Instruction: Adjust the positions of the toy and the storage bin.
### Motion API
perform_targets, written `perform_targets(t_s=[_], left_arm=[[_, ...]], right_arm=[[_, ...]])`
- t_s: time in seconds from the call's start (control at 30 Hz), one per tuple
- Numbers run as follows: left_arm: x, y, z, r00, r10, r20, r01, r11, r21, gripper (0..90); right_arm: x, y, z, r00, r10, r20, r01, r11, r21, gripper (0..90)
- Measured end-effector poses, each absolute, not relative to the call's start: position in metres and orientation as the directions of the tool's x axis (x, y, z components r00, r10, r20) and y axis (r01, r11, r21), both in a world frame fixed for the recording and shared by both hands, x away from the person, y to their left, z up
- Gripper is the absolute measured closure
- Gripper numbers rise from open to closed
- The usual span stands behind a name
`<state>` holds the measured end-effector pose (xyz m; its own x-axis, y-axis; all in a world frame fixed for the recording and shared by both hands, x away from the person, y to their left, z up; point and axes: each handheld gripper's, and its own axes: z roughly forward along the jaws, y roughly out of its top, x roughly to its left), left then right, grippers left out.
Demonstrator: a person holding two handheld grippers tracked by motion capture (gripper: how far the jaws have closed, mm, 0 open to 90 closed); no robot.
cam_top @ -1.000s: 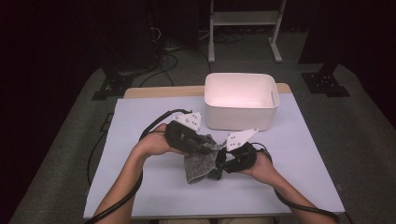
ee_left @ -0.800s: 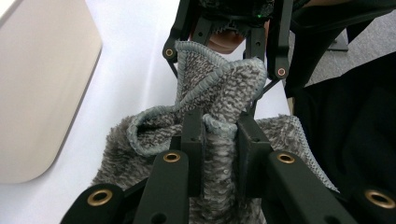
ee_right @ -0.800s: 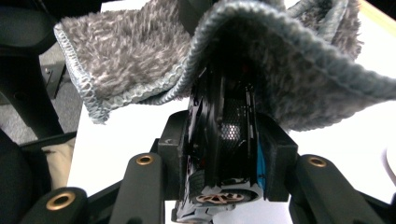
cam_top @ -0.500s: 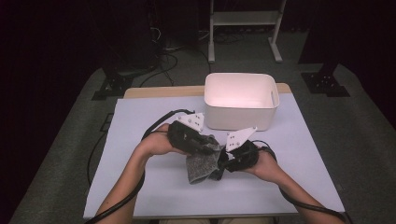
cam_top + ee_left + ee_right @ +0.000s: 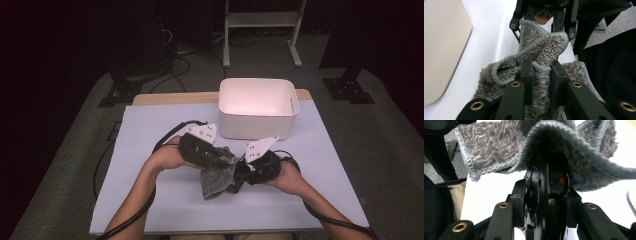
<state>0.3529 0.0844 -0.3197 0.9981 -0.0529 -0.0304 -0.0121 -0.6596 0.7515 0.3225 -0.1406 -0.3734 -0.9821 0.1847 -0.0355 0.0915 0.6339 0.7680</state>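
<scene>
Against the earlier frames little has moved: both hands sit at much the same spot on the worktop point(image 5: 150, 130), the grey cloth point(image 5: 218, 177) hangs between them as before, and the one change is at the right claw, whose jaws have just been closing. Starting at the left of the high view, the left claw point(image 5: 226, 159) is clamped tight on the cloth; in the left gripper view its two black jaws pinch a narrow upright fold of the fuzzy fabric point(image 5: 541, 75), with the stitched hem curling up and away from them toward the other gripper. The cloth lies near the front middle of the pale worktop, held up at its top edge and drooping down and toward the person, so its long axis runs roughly from the claws down to the front edge, its lower corner touching or nearly touching the surface. To the right, the right claw point(image 5: 244, 172) meets the cloth from the opposite side; in the right gripper view the fabric point(image 5: 499, 150) drapes over the space ahead of the jaws, which stand partly closed around a dark shape that may be the other gripper's body, and I cannot tell whether the pads actually press the cloth. Behind the hands, at the far right of the worktop, stands the white bin point(image 5: 257, 122), well apart from the cloth.
</scene>
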Motion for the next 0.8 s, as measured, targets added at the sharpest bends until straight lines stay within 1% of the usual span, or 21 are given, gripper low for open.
perform_targets(t_s=[0.1,0.23,0.3,0.5,0.8], left_arm=[[0.354,0.088,-0.325,0.998,-0.041,-0.043,0.007,-0.644,0.765,75.9],[0.355,0.087,-0.336,0.998,-0.038,-0.059,0.018,-0.677,0.736,75.9],[0.355,0.085,-0.341,0.996,-0.037,-0.077,0.033,-0.673,0.739,75.9],[0.355,0.076,-0.353,0.994,-0.052,-0.092,0.032,-0.674,0.738,75.9],[0.357,0.065,-0.362,0.993,-0.066,-0.094,0.023,-0.687,0.726,75.9]], right_arm=[[0.324,-0.143,-0.374,-0.982,0.188,-0.03,0.098,0.632,0.769,60.9],[0.324,-0.147,-0.375,-0.981,0.194,-0.019,0.108,0.622,0.775,60.9],[0.324,-0.149,-0.375,-0.98,0.197,-0.016,0.113,0.624,0.773,60.9],[0.323,-0.154,-0.375,-0.98,0.196,-0.021,0.111,0.636,0.764,60.9],[0.323,-0.164,-0.376,-0.977,0.212,-0.006,0.135,0.644,0.753,60.8]])
